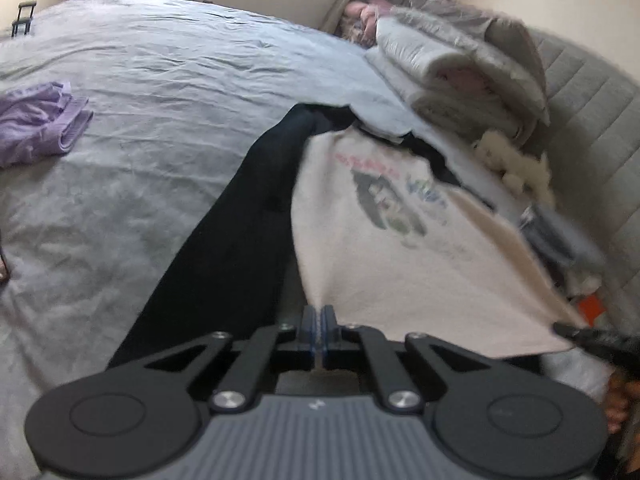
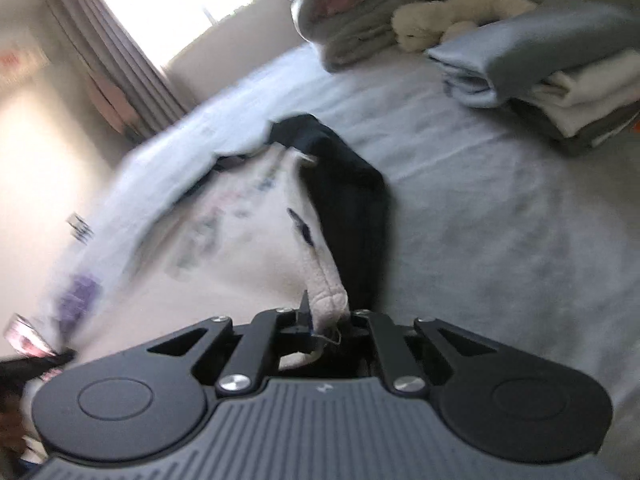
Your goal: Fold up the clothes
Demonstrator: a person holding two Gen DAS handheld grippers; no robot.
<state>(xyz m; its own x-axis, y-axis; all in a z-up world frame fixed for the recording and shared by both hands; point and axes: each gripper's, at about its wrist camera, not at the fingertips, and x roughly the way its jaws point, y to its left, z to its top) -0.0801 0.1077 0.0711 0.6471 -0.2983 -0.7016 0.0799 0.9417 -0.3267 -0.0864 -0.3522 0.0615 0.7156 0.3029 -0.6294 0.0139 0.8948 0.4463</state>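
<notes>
— Lilac, that folded garment (image 1: 38,122) on the far left of the grey bedsheet (image 1: 168,80)?

— Yes, well apart from the rest. Next comes the black sleeve (image 1: 240,216), then the cream printed T-shirt (image 1: 384,232) stretched over the bed.

— And the grippers?

— The left gripper (image 1: 319,316) is pinched tight on the shirt's hem. The right gripper (image 2: 326,320) has a bunched fold of the same shirt clamped between its fingers. A stack of folded laundry (image 2: 560,80) sits further right.

Soft matt cloth shirt (image 1: 384,248) — cream body, black sleeves — on a wrinkled grey bedsheet (image 1: 160,92).
</notes>
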